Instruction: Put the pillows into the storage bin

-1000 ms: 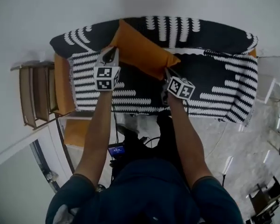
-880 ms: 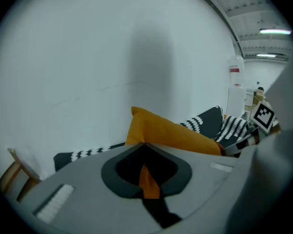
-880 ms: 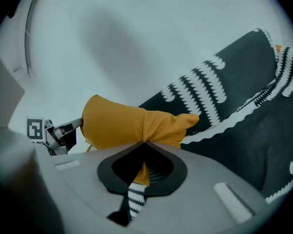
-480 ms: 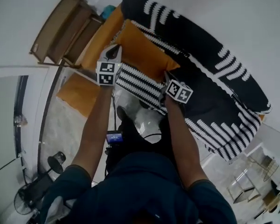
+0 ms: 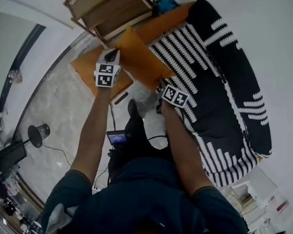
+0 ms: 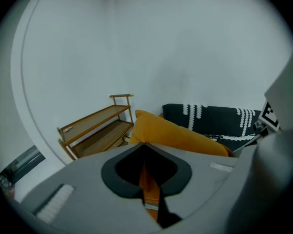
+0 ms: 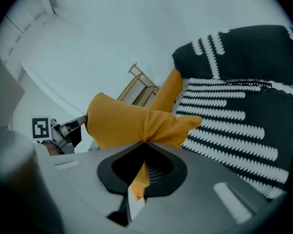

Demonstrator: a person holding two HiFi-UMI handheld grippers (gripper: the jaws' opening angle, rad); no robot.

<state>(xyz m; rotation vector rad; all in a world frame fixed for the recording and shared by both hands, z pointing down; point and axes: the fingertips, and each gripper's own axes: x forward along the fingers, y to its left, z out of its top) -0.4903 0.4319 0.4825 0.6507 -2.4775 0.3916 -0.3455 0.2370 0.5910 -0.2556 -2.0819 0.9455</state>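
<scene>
Between my two claws hangs the orange pillow (image 5: pixel 139 58), its long axis running from my left claw (image 5: pixel 115 52) to my right claw (image 5: pixel 162 83). Each is clamped on one corner, beside the striped sofa (image 5: pixel 219 67). Whether the orange shape (image 5: pixel 83 66) on the floor below my left claw is the bin, I cannot tell.

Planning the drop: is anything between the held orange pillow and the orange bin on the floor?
Nothing visible. The pillow, shut in the left gripper and right gripper, hangs just beside the bin; the wooden shelf stands beyond.
</scene>
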